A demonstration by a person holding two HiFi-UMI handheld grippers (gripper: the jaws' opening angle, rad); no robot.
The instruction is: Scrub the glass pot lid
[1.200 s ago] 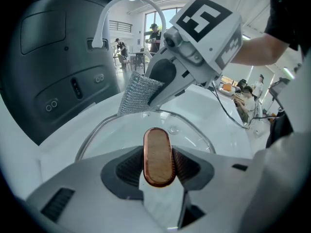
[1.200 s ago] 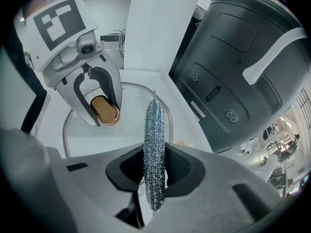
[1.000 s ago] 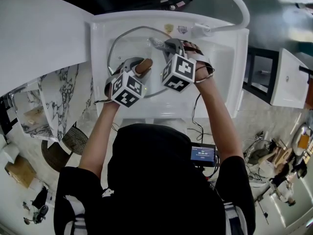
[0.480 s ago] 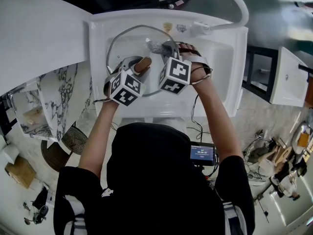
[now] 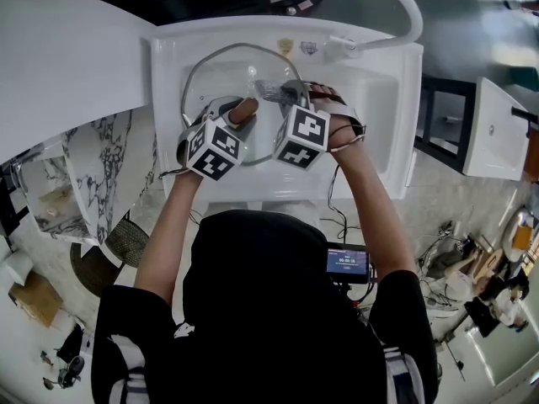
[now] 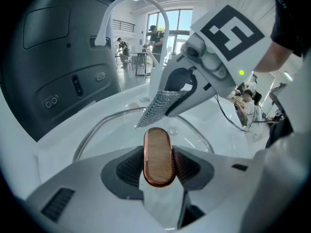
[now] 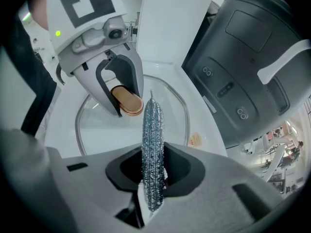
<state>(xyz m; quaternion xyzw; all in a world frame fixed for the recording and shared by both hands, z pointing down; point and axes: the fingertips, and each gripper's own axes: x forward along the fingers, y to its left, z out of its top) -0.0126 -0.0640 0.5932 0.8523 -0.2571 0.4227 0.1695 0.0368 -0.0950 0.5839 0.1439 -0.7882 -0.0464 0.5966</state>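
Scrubbing step: round clear glass pot lid (image 5: 212,76) in white sink (image 5: 381,99), left gripper (image 6: 158,168) clamped on its oval wooden knob (image 6: 158,149); right gripper (image 7: 153,176) pinches silvery mesh scourer (image 7: 152,130) at knob's two o'clock, probably touching glass. Next: firm strokes.

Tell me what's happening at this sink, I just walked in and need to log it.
A person stands over a white sink with a gripper in each hand. The left gripper is clamped on the wooden handle of a glass pot lid, steadying it in the basin. The right gripper pinches a silvery scrubbing pad, held down at the lid's glass near the handle; whether it touches is unclear.
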